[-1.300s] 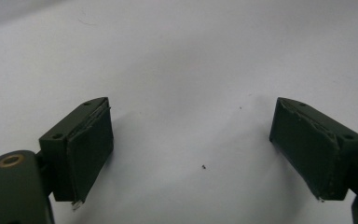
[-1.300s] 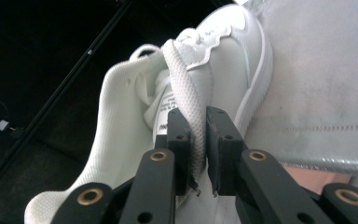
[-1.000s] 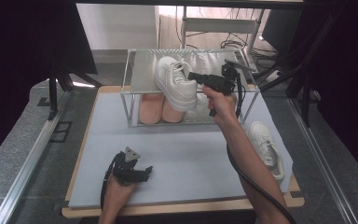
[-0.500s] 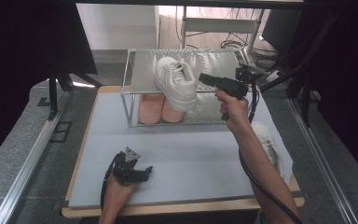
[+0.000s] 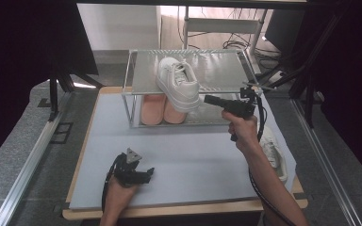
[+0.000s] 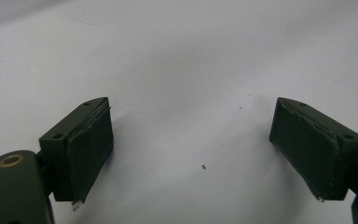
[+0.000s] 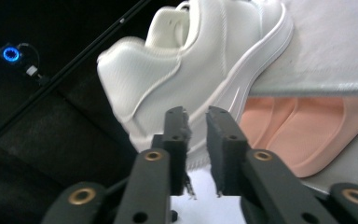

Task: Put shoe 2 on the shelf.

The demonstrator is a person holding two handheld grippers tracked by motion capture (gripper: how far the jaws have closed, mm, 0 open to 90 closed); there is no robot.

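A white sneaker (image 5: 178, 84) lies on the top shelf of a metal rack (image 5: 221, 66), its heel jutting over the front edge. A pair of pink shoes (image 5: 162, 109) sits on the shelf below. My right gripper (image 5: 208, 99) hovers level just right of the heel. In the right gripper view its jaws (image 7: 196, 116) have just been closing and stand almost together, with nothing between them, a little short of the sneaker's heel (image 7: 191, 70). My left gripper (image 5: 147, 173) rests on the mat near the front edge, with its jaws (image 6: 191, 144) wide open over bare mat.
A second white sneaker (image 5: 274, 153) lies on the grey mat (image 5: 193, 155) at the right, partly behind the right forearm. The rack stands at the back of the table. Dark frame rails run along both sides.
The right gripper has drawn back from the sneaker's heel toward the near side and sunk a little; the sneaker stays on the top shelf. The left gripper has not moved.
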